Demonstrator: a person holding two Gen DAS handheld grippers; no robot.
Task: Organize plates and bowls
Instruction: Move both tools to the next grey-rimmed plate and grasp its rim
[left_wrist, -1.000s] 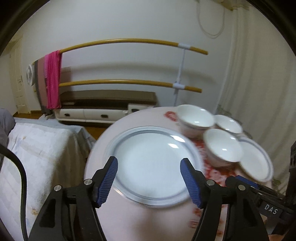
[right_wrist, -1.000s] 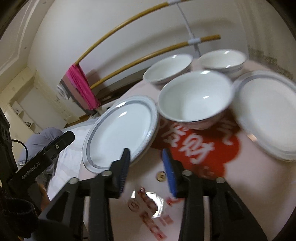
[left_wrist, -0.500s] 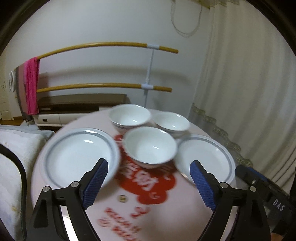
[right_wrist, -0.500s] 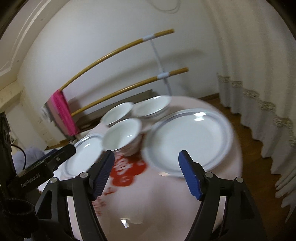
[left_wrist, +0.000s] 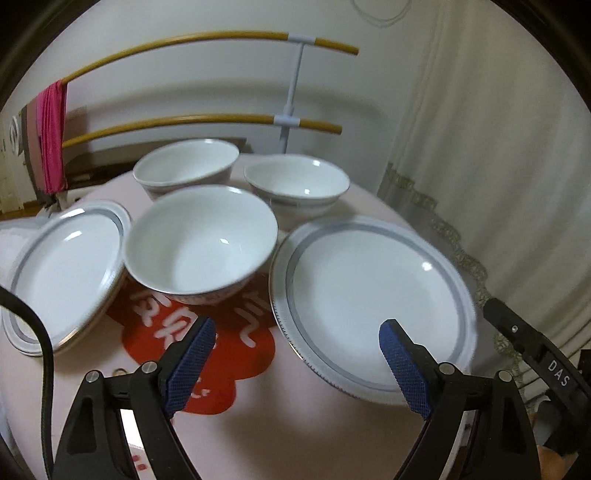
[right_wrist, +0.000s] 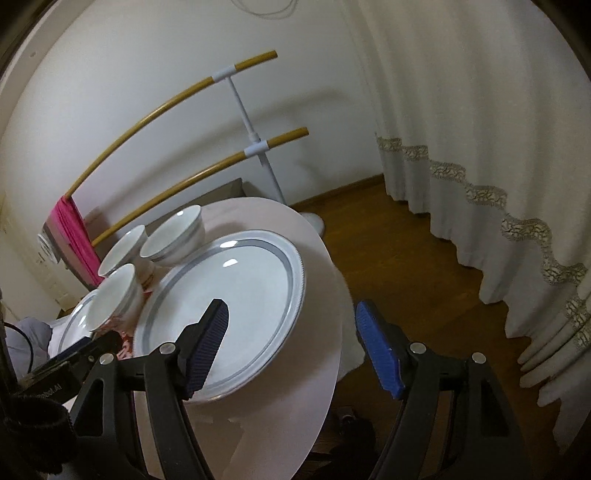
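Note:
Three white bowls and two grey-rimmed white plates sit on a round pink table (left_wrist: 325, 417). In the left wrist view the near bowl (left_wrist: 201, 240) is central, two bowls (left_wrist: 186, 171) (left_wrist: 297, 186) stand behind it, a left plate (left_wrist: 62, 273) and a right plate (left_wrist: 369, 306) flank it. My left gripper (left_wrist: 295, 363) is open and empty above the table's near part, by the right plate's near edge. My right gripper (right_wrist: 291, 347) is open and empty, straddling the right rim of the right plate (right_wrist: 229, 295).
A rack with two yellow rails (left_wrist: 207, 40) and a pink towel (left_wrist: 51, 140) stands behind the table. A cream curtain (right_wrist: 480, 147) hangs at right over wooden floor (right_wrist: 399, 266). A red sticker (left_wrist: 221, 339) marks the tabletop.
Both grippers have swung right and moved closer to the right plate. The right gripper opened wide and now straddles the right plate's rim. The left gripper stays open.

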